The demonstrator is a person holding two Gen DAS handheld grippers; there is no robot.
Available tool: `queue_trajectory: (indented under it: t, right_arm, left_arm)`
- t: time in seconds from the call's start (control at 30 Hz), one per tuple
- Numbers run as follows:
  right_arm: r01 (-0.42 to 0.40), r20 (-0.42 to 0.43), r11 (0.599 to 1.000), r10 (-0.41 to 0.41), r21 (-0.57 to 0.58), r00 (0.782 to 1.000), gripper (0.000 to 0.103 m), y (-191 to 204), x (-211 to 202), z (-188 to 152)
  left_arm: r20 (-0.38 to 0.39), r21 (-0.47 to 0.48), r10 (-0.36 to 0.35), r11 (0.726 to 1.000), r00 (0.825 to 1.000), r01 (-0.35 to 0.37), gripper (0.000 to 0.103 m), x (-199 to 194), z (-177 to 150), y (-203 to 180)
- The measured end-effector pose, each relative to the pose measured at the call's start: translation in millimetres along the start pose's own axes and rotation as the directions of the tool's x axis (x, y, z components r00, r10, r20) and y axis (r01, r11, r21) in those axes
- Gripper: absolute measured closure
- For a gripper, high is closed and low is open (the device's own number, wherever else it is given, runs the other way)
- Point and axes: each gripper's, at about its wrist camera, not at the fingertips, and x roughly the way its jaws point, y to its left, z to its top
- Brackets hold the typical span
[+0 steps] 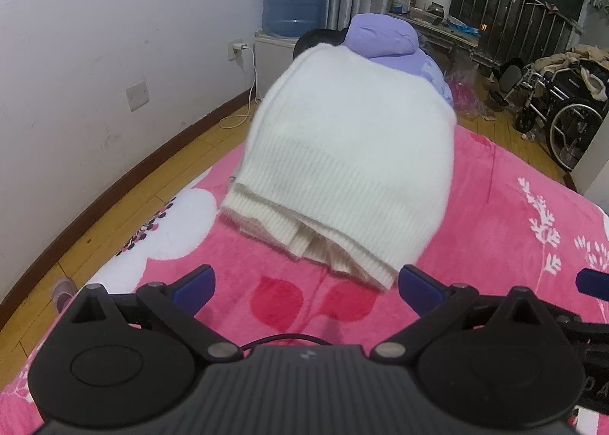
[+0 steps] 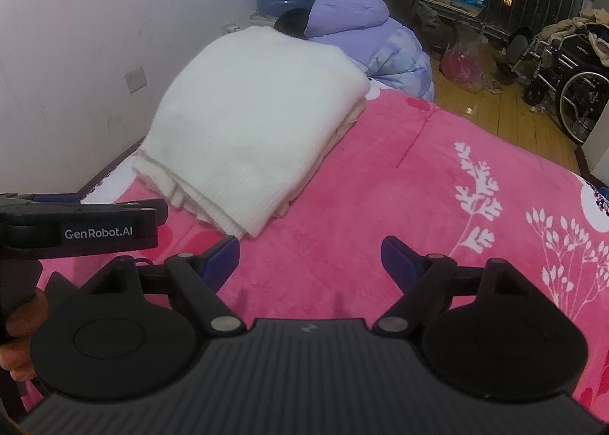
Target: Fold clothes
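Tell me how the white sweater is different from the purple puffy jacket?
The white sweater is fuzzy knit with ribbed edges; the purple jacket is smooth and quilted. The sweater lies folded flat; the jacket sits in a puffy heap. The sweater is nearer the tongs, the jacket behind it. Both are on the pink blanket.

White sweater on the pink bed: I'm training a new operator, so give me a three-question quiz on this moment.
1. True or false: the left gripper is shut on the white sweater.
2. What lies just beyond the sweater? A) purple puffer jacket B) green towel C) brown box
3. Fill in: both grippers' jaws stand ____.

Key: 1 false, it is open and holds nothing. 2 A, the purple puffer jacket. 3 open, right gripper too.
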Motion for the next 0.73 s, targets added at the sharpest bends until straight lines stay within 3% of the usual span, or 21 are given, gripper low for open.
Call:
queue_trajectory:
  t: [0.73]
  right_arm:
    - [0.003,-0.003,1.0,-0.003,-0.006,1.0,0.021,1.3,1.4,0.8]
  left_arm:
    - [-0.012,0.02,0.009,1.0,1.0,-0.008,0.0,5.5,0.4,4.6]
